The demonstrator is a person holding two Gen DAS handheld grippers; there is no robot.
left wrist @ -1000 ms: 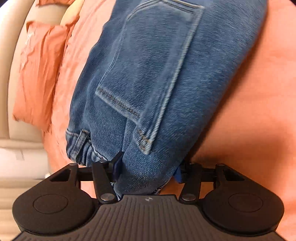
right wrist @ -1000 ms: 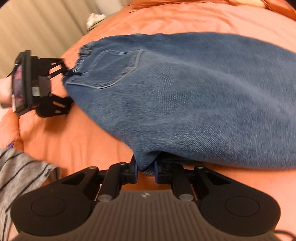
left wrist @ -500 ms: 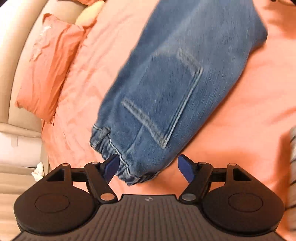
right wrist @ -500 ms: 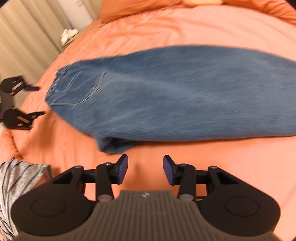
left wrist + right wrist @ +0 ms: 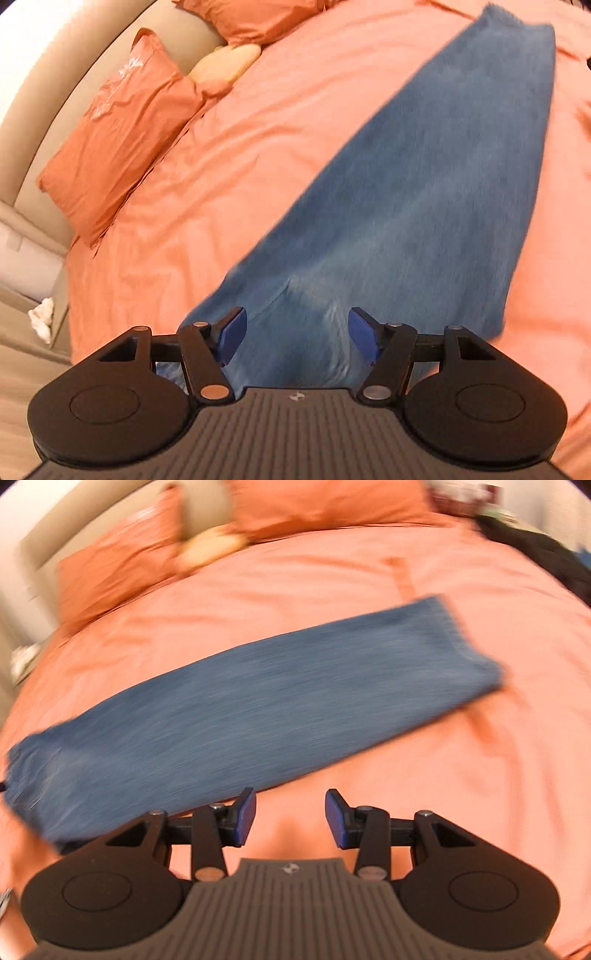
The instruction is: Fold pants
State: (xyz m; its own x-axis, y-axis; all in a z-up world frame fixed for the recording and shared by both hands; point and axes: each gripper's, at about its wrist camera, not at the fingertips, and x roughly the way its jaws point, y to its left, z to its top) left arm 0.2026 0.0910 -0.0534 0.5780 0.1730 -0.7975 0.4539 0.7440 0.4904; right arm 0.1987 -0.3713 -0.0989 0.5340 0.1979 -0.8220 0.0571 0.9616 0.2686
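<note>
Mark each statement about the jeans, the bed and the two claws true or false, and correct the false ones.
1. The left claw is open. True.
2. The right claw grips the jeans. False: it is open and holds nothing; only orange bedding shows between its fingers.
3. The jeans lie stretched out in one long strip on the bedding. True.
4. The pillows are white. False: they are orange, like the bedding.
5. The jeans are rolled into a ball. False: they lie flat and long.
</note>
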